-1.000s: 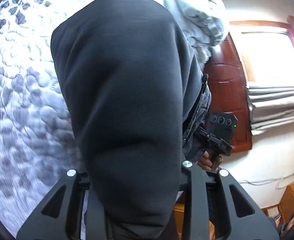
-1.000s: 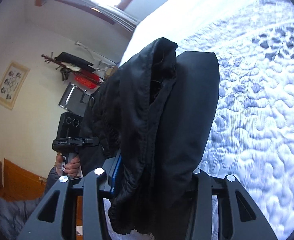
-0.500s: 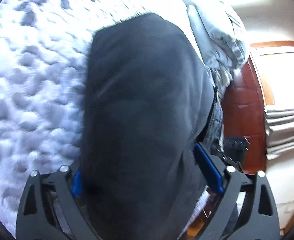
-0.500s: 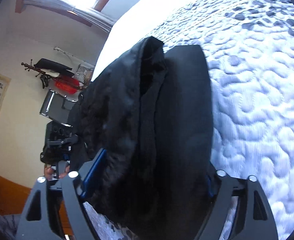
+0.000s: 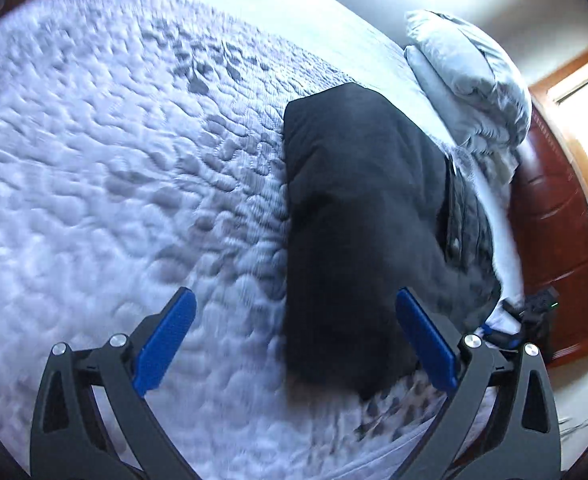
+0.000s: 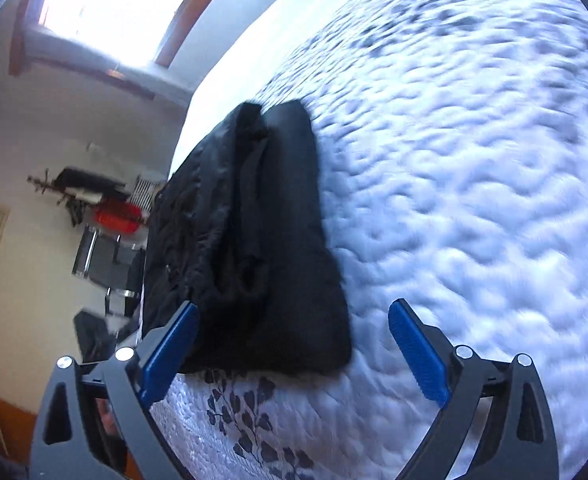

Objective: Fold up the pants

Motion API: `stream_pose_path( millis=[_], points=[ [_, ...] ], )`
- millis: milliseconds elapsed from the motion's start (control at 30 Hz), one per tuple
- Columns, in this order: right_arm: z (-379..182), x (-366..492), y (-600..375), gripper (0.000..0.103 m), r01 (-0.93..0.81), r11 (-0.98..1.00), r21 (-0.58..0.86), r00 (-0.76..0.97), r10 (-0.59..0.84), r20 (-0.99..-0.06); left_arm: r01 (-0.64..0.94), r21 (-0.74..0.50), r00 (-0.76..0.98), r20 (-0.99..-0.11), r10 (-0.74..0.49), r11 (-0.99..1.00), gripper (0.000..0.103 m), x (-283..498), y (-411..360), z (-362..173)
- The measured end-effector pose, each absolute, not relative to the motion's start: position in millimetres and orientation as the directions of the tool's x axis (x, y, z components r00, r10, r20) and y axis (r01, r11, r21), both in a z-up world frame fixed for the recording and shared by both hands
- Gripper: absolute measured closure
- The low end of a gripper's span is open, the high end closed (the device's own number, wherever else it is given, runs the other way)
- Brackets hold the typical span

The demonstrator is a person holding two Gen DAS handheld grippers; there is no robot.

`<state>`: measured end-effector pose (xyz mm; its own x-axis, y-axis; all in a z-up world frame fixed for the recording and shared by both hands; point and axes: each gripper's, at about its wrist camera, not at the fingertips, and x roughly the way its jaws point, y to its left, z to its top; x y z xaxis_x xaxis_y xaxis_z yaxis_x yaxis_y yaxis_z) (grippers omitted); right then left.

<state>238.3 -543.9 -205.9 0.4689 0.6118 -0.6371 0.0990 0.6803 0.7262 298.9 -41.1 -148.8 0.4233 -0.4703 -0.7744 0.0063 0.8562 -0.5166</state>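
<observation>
On the bed (image 5: 113,160), folded pants (image 5: 358,220) lie just beyond both open jaws.

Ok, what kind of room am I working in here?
Most likely a bedroom: the pants lie on a quilted bed, with a pillow and a wooden headboard at one end, and a window above.

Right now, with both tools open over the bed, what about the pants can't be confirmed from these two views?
- Underside of the folded pants: hidden in both views by the top layer, so the layer count is unknown.
- Waistband side: in the left wrist view, a dark quilted garment beside the pants covers that edge.
- Fold edges: blurred by motion in the right wrist view.
- Left tool and right tool: only the fingers show; the handles are cut off.
</observation>
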Motion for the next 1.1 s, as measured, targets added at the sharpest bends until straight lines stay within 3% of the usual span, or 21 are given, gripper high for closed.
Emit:
stream_pose_path(
  millis=[133, 300, 633, 833, 1100],
  points=[
    [-183, 210, -554, 0.007, 0.103, 0.693, 0.713, 0.532, 0.568, -0.628, 0.06, -0.414, 0.503, -0.773, -0.385, 0.908, 0.003, 272, -40, -120],
    [-122, 181, -527, 0.007, 0.047, 0.839, 0.542, 0.61, 0.406, -0.681, 0.121, -0.258, 0.6, -0.751, -0.277, 0.959, 0.003, 249, -63, -73],
    [-35, 155, -463, 0.004, 0.021, 0.933, 0.36, 0.72, 0.235, -0.653, 0.073, -0.214, 0.697, -0.688, -0.203, 0.974, 0.003, 216, -85, -17],
    [-22, 141, -442, 0.004, 0.024, 0.964, 0.266, 0.719, 0.168, -0.674, 0.094, -0.197, 0.694, -0.69, -0.206, 0.976, 0.003, 199, -95, -4],
    [-14, 122, -425, 0.004, 0.048, 0.973, 0.225, 0.709, 0.125, -0.694, 0.097, -0.082, 0.726, -0.675, -0.127, 0.992, 0.003, 174, -103, 15]
  ],
)
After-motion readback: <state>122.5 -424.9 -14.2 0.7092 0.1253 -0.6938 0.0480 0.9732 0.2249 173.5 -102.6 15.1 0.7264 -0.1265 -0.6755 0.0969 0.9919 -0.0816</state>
